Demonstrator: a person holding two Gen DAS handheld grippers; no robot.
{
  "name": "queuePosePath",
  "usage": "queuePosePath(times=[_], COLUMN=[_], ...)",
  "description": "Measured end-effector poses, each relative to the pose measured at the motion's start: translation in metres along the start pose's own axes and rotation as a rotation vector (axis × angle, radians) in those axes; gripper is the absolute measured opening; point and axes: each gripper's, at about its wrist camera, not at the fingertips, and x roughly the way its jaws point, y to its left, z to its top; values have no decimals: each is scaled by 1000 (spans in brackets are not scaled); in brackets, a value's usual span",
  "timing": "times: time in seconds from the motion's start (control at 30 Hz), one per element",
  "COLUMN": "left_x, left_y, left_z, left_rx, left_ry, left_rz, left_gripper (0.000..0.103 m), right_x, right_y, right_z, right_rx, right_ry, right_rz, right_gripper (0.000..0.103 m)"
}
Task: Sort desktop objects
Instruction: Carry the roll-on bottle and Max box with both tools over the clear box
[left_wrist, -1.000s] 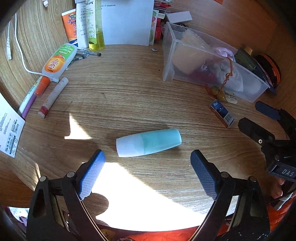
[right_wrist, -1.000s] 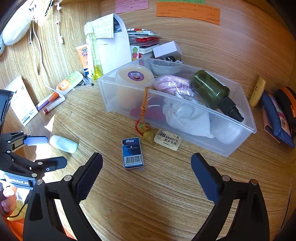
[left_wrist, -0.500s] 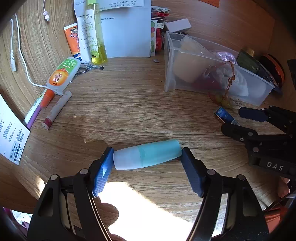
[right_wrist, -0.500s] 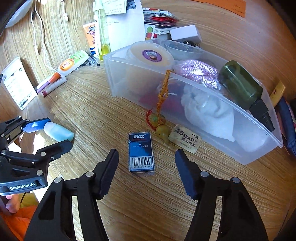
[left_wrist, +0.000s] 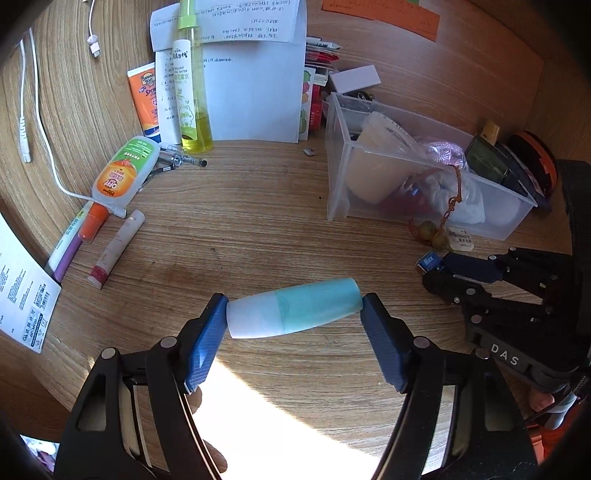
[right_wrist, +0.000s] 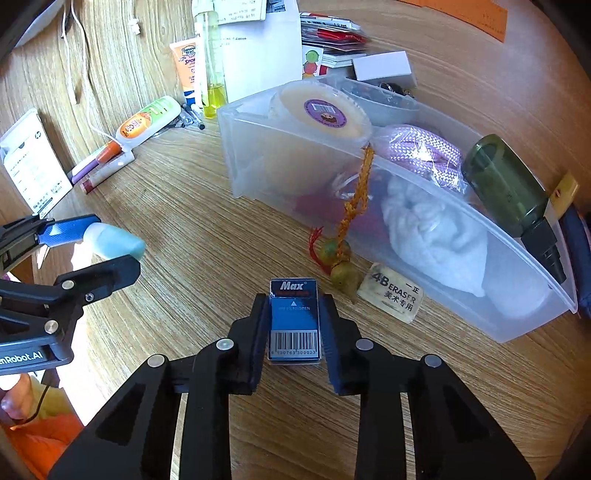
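Wooden desk (left_wrist: 258, 229), sunlit patch near edge; cluttered back wall.

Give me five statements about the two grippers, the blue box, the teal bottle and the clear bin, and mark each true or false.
1. The right gripper is clamped on the blue Max box. True.
2. The left gripper grips the teal bottle by its two ends. True.
3. The teal bottle stands upright on the desk. False: it lies on its side.
4. The 4B eraser sits inside the clear bin. False: it lies on the desk outside, against the bin's front wall.
5. The dark green bottle is in the clear bin. True.
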Motion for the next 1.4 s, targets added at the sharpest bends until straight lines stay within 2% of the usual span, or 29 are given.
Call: queuePosePath(times=[0.3, 0.47, 0.67, 1.07, 1.4], left_x=[-12, -15, -17, 6, 32], left_y=[-19, -32, -48, -90, -116], left_z=[23, 39, 60, 95, 114], left_rx=[53, 94, 128, 219, 276], left_ry=[-65, -85, -101, -54, -27], left_rz=[-51, -95, -154, -257, -275], left_gripper=[73, 73, 73, 73, 73], right_x=[-33, -61, -80, -78, -69], right_y=[-10, -25, -49, -89, -110], right_z=[1, 3, 5, 12, 17], right_rx=[55, 95, 136, 203, 233], right_ry=[-104, -181, -234, -233, -215], right_rz=[-19, -43, -90, -106, -126], right_gripper=[25, 25, 25, 25, 25])
